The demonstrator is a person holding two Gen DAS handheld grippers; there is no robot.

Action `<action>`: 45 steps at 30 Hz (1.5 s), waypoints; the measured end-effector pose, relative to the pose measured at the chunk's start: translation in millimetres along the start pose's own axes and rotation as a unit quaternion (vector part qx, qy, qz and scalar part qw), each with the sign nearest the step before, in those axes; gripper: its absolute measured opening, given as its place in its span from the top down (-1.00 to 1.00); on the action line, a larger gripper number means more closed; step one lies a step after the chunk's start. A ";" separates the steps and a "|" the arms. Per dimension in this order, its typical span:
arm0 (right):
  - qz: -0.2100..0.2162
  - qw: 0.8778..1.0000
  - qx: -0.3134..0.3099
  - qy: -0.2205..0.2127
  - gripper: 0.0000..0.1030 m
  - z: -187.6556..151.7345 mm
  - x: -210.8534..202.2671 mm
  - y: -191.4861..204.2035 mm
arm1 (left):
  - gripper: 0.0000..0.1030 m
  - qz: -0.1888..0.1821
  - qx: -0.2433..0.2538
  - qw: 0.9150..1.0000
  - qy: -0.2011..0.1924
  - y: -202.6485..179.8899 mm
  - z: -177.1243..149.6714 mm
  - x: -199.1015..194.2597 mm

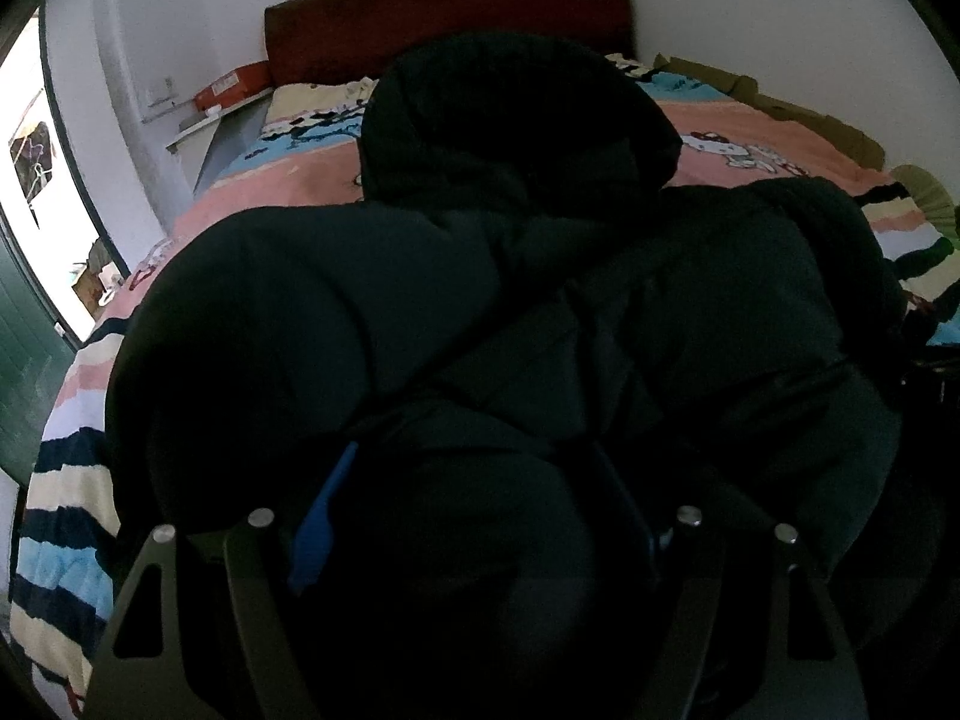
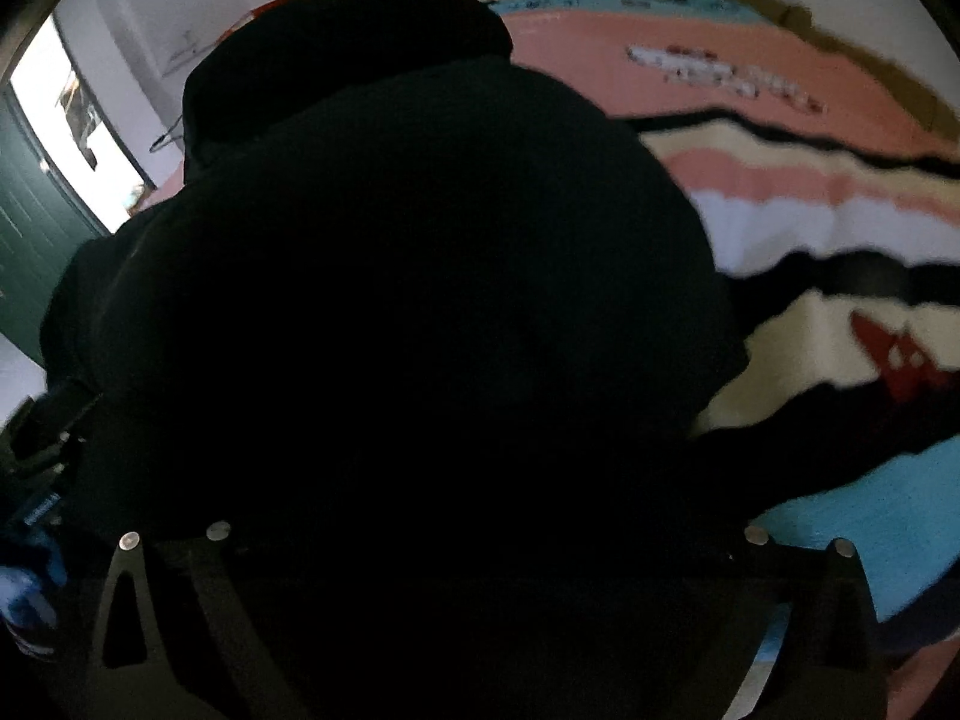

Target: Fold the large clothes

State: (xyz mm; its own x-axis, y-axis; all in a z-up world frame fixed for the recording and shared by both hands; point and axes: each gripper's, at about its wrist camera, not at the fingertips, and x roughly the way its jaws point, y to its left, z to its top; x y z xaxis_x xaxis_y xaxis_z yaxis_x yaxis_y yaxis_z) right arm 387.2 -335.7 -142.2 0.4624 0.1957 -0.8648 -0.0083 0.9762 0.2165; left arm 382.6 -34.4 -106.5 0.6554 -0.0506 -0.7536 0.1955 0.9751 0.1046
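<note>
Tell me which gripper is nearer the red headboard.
Neither clearly. Both the left gripper and right gripper sit at the near end of the black jacket, with the headboard far beyond it.

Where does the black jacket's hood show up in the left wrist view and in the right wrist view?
Left wrist view: the hood sits top centre, beyond the puffy body of the black jacket, in front of the dark red headboard.
Right wrist view: the hood is upper left of centre, above the jacket's body.
Shared landmark: the bright doorway at the left edge of both.
</note>
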 end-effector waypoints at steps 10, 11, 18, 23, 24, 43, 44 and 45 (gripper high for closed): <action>0.046 0.995 -0.082 -0.013 -0.95 39.6 -64.1 16.2 | -0.48 -0.081 -0.013 0.996 -0.036 44.4 61.0 -45.6; 0.051 0.994 -0.090 -0.027 -0.95 51.2 -72.7 17.9 | -0.48 -0.083 -0.015 0.996 -0.041 50.4 74.2 -45.1; 0.032 0.988 -0.098 -0.112 -0.95 165.8 -62.0 21.6 | -0.48 -0.034 0.004 0.998 -0.044 69.8 190.9 21.1; 0.003 0.986 -0.100 -0.131 -0.95 244.6 0.1 25.2 | -0.48 -0.012 0.023 0.999 -0.024 61.9 251.0 92.8; 0.001 0.987 -0.096 -0.131 -0.95 257.9 13.3 26.1 | -0.48 -0.006 0.027 0.999 -0.021 59.2 259.2 106.4; -0.077 0.981 -0.129 -0.124 0.41 331.6 129.9 70.2 | 0.65 -0.049 0.040 0.998 -0.001 37.5 273.0 180.7; -0.079 0.980 -0.134 -0.123 0.51 329.6 128.3 73.7 | 0.74 -0.050 0.040 0.998 -0.002 40.2 270.8 175.8; -0.074 0.980 -0.137 -0.122 0.65 327.0 125.0 76.4 | 0.77 -0.052 0.035 0.998 -0.004 43.2 268.4 169.4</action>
State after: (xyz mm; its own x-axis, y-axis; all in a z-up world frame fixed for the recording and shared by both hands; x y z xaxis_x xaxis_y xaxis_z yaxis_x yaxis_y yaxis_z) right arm 734.4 -267.0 -85.6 0.6740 0.0554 -0.7366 -0.1487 0.9870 -0.0618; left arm 697.9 -58.8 -55.5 0.6346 -0.1538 -0.7574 0.3144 0.9466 0.0713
